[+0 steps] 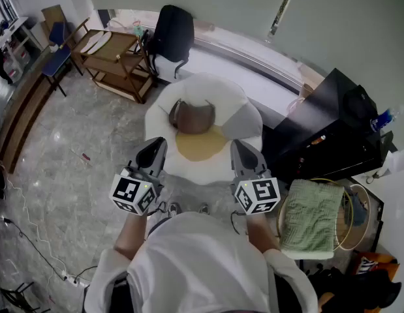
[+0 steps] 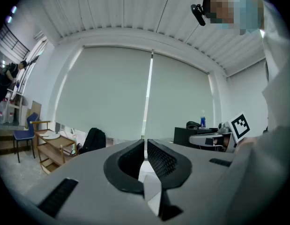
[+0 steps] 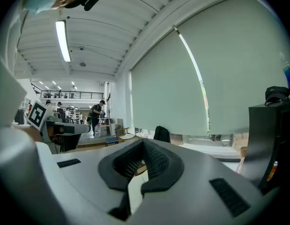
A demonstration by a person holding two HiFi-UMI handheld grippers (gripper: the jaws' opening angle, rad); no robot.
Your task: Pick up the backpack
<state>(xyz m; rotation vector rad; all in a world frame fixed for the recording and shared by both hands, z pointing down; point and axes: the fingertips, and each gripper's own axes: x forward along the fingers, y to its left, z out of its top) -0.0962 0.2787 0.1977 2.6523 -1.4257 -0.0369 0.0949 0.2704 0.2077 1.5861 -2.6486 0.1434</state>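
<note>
The black backpack [image 1: 172, 34] stands upright against the low window ledge at the far side of the room, well beyond both grippers. It shows small in the left gripper view [image 2: 94, 139] and in the right gripper view [image 3: 161, 134]. My left gripper [image 1: 156, 145] and right gripper [image 1: 240, 147] are held level side by side in front of the person's chest, pointing toward the window. Both have their jaws shut with nothing between them, as the left gripper [image 2: 145, 142] and the right gripper [image 3: 143, 143] show in their own views.
A white round seat [image 1: 221, 103] with a brown cushion [image 1: 192, 117] sits between me and the backpack. A wooden trolley [image 1: 117, 60] and a blue chair [image 1: 58, 51] stand at the left. A black cabinet [image 1: 332, 132] and a basket with a green towel [image 1: 312, 217] are at the right.
</note>
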